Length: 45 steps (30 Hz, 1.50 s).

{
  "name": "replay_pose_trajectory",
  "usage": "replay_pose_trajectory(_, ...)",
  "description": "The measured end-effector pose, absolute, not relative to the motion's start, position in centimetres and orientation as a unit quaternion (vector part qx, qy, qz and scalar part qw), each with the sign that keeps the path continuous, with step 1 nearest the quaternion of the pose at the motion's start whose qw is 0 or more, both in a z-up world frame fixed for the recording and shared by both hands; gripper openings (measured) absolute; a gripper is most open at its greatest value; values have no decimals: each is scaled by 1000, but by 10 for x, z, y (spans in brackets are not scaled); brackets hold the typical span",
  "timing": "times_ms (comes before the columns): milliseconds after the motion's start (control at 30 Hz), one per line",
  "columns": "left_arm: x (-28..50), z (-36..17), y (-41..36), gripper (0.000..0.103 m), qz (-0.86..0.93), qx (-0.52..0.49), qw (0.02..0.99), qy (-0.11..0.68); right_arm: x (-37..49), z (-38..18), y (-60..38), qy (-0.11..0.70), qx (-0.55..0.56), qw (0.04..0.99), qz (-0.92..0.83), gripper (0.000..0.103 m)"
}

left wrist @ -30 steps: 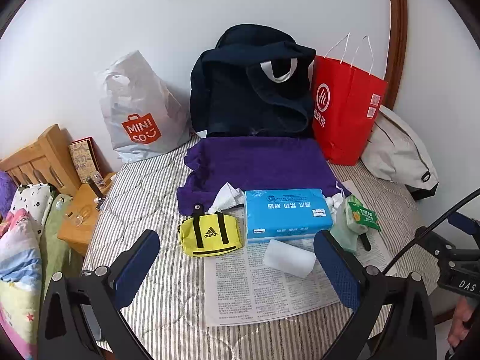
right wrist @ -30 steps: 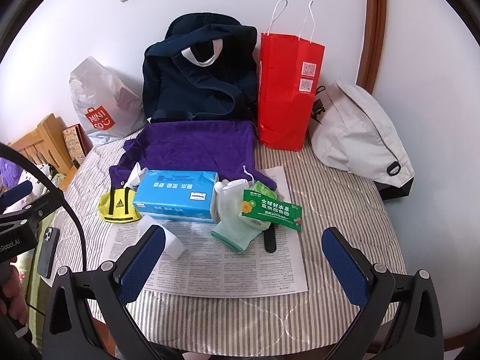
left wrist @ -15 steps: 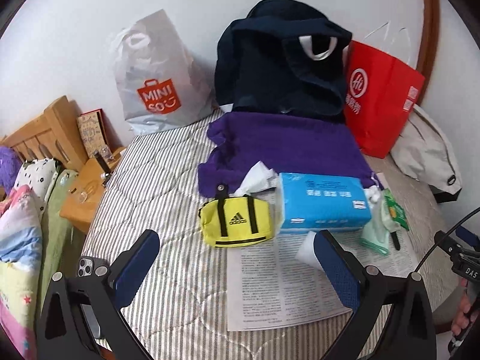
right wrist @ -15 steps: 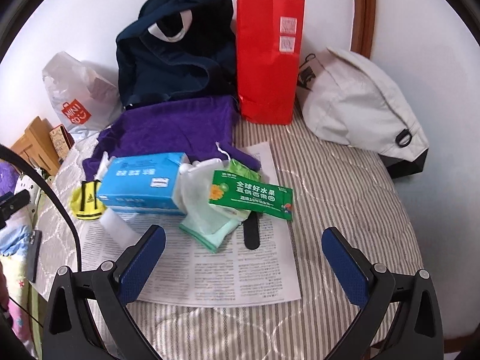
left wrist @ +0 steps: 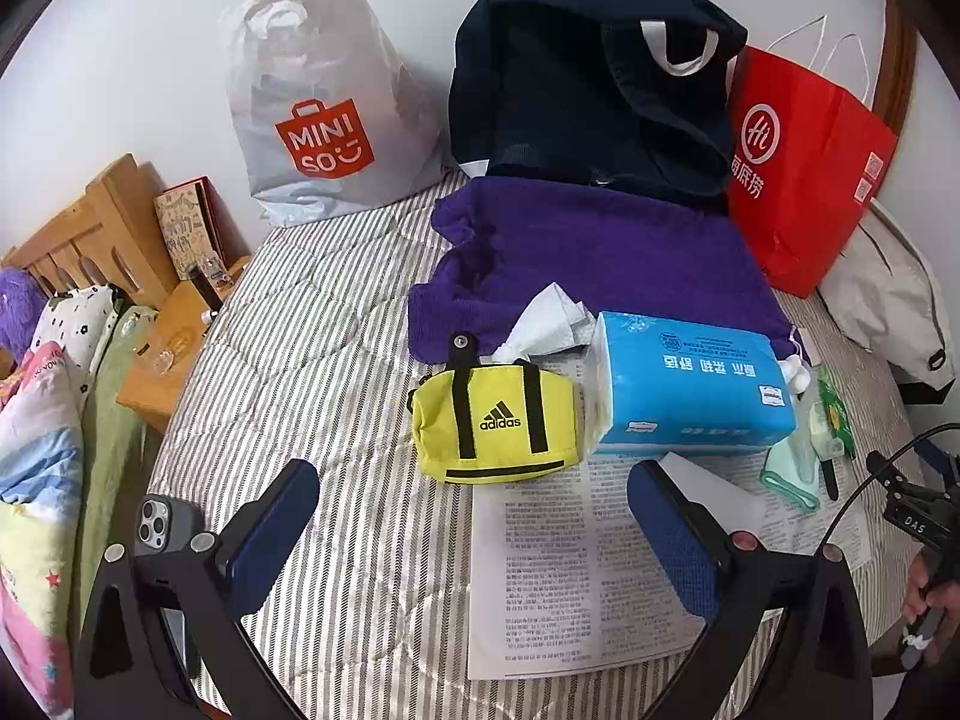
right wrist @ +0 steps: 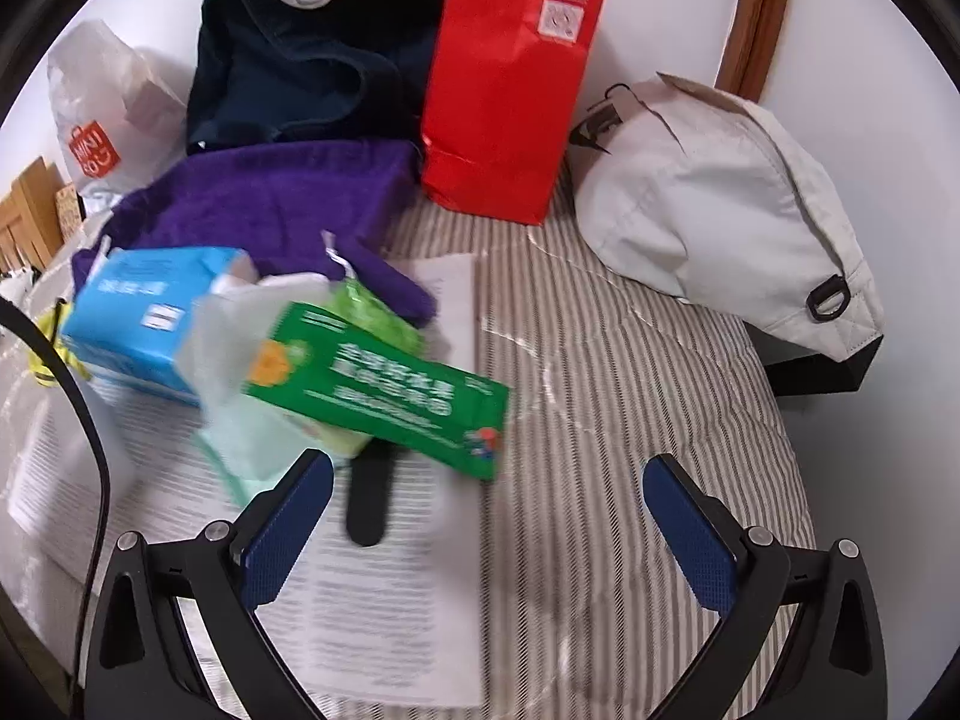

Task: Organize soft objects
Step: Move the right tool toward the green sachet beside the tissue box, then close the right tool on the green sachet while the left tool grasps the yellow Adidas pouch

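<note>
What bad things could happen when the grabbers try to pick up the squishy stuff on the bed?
The open left gripper faces the small yellow Adidas pouch. It sits against the blue tissue pack, so a finger might shove that too.

The open right gripper is near the green-labelled plastic bag. That bag lies on the loose printed paper sheet, which may slide or crumple. The right view is blurred, so aim could be off.

yellow pouch (left wrist: 495,420) upright (Adidas logo), purple towel (left wrist: 600,264) spread

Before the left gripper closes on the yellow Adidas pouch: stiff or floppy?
Probably soft: the yellow pouch is fabric and bulges, so its sides may cave under the left gripper. It looks light. Flat base, unlikely to roll.
</note>
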<state>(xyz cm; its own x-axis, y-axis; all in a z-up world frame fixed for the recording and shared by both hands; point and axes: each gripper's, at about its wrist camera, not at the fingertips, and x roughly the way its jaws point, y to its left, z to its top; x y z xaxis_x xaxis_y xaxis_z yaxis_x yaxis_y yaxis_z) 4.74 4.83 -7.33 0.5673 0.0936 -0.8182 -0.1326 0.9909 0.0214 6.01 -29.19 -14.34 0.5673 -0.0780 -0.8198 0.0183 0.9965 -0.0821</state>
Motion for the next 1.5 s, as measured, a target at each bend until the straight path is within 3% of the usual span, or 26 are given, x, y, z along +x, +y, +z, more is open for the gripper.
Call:
replay_pose_trajectory(467,65,-91,42,103,70,-14,870,487,95,-179,-278,431,-140,891,23,98)
replay_pose_trajectory(533,65,-93,43,103,73,-14,869,490,97,-178,-275,416,-151,896,39,87)
replay_pose_trajectory(600,66,-93,43,103,73,-13,867,492,101,-176,-272,416,-153,895,57,43)
replay_pose_trajectory(667,66,-93,43,103,73,-13,867,492,105,-175,-272,432,-134,889,72,20)
replay_pose_trajectory(1033,60,-96,43,103,71,-11,865,496,86,-138,-276,449,-18,885,118,11)
replay_pose_trajectory(1500,58,-104,64,103,87,-18,862,498,102,-159,-279,480,25,873,79,8)
